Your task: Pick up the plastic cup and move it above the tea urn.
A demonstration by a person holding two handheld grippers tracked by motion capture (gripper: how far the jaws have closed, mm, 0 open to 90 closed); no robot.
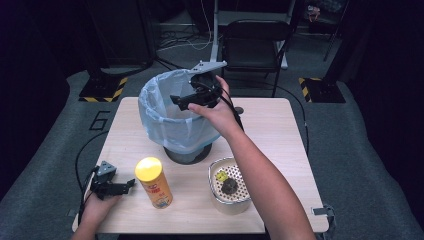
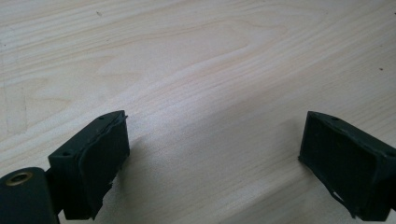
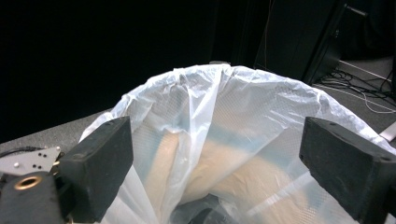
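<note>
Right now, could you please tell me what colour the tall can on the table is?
Yellow, with a red mark low on its side; the can shows best in the high view.

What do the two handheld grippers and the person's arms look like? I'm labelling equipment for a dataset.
Both are black. The left gripper and right gripper each carry a grey three-cornered plate on top and trail a black cable. The gripper views show blocky black jaws with flat dark pads and a brass-coloured screw hole. The forearms are bare, with no sleeves in view.
</note>
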